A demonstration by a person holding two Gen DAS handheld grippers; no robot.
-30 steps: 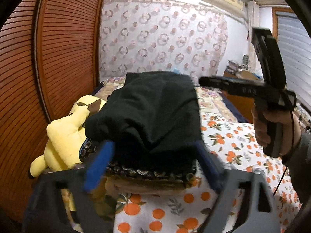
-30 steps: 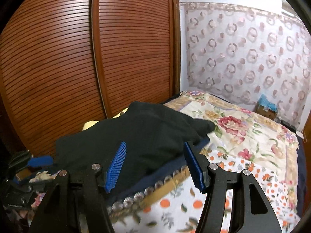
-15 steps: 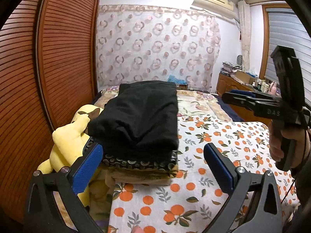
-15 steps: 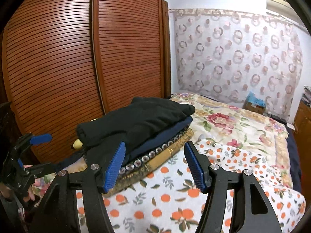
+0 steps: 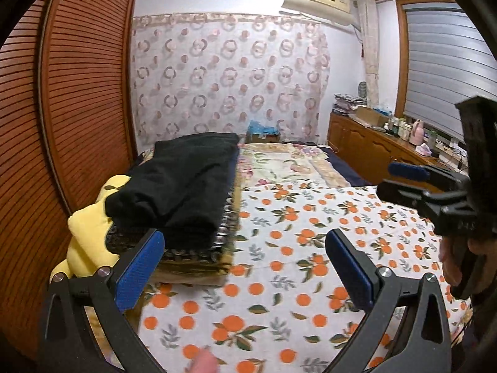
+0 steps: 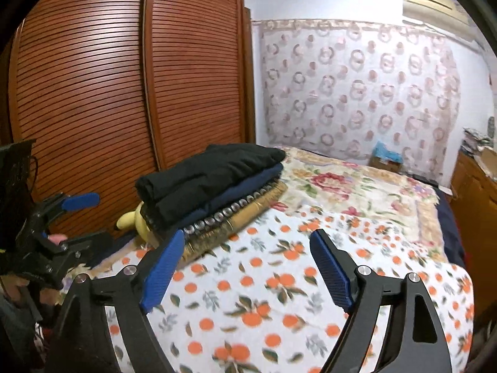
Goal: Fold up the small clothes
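**Folded pile on the bed, both tongs empty**

Seen on a bed (image 5: 310, 217) under an orange-print blanket: a neat stack of folded clothes (image 5: 186, 192), topped by a black garment (image 6: 214, 168), with a navy layer, a patterned band and a mustard-coloured piece beneath. Pressed against the pile's wardrobe side, a yellow plush toy (image 5: 87, 233), partly hidden under the stack.

From the left wrist view, left tongs (image 5: 245, 267) spread wide over the blanket, nothing between the blue pads. Stack just beyond and to the left of the left-hand pad, not touched by it; in the picture the pad overlaps only the pile's near corner. Right tongs (image 5: 403, 171) visible at the right edge, held by a hand (image 5: 459, 264), well apart from the clothes.

From the right wrist view, right tongs (image 6: 245, 267) opening, with only bare blanket in the gap. Pile ahead and to the left of the left-hand pad, clear of both pads. Left tongs (image 6: 77, 217) at the far left edge, pads parted, near the stack's plush-toy end without contact.

Behind the bed, louvred wooden wardrobe doors (image 6: 124, 93), a curtain with ring pattern (image 5: 230, 77), an air conditioner (image 5: 316, 0) high on the wall and a cluttered wooden cabinet (image 5: 388, 146) below a blind. Floral quilt (image 6: 357, 186) across the bed's far half.
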